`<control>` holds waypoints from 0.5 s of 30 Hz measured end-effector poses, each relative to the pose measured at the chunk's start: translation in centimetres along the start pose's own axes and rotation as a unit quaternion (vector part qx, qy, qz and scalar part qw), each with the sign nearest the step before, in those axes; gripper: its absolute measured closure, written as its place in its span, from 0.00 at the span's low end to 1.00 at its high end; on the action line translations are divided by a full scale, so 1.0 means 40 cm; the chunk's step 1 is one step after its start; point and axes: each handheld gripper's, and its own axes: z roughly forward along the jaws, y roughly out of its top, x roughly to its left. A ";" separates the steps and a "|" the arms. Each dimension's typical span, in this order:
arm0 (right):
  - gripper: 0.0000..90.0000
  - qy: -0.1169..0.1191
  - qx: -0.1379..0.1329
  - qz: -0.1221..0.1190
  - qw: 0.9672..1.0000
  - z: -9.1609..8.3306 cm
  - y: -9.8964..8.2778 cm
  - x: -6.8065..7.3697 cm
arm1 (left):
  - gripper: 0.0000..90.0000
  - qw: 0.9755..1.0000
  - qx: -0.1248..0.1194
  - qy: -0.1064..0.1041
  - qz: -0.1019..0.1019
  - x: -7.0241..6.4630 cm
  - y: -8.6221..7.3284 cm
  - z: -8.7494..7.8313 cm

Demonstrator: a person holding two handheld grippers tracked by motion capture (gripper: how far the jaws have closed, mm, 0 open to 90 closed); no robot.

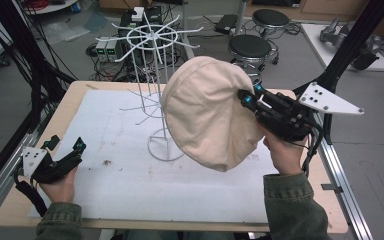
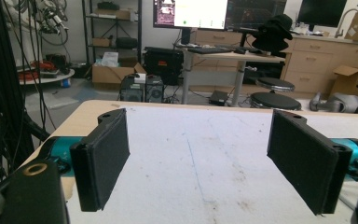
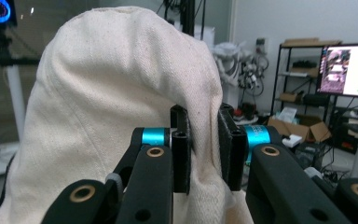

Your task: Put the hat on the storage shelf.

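The right tool [image 1: 245,97] pinches the cream cap's [image 1: 207,112] edge, holding it up beside the white wire rack [image 1: 152,90], perhaps brushing it. The left tool [image 1: 72,150] rests wide apart on the surface [image 1: 130,185].

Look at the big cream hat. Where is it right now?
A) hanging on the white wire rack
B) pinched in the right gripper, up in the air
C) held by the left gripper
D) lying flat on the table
B: the right gripper has its jaws closed on a fold of the cream hat, which hangs above the table in front of the white wire rack.
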 end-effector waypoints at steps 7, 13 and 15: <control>0.87 -0.016 -0.042 0.012 0.999 -0.001 0.037 -0.001 | 0.23 1.000 0.000 0.000 -0.001 -0.001 0.000 -0.001; 0.87 -0.014 -0.064 0.031 0.997 0.012 0.059 -0.009 | 0.23 1.000 -0.001 0.000 0.001 -0.002 -0.001 -0.001; 0.87 -0.016 -0.072 0.033 0.997 0.017 0.068 -0.007 | 0.23 1.000 0.000 0.000 0.000 -0.002 -0.001 -0.001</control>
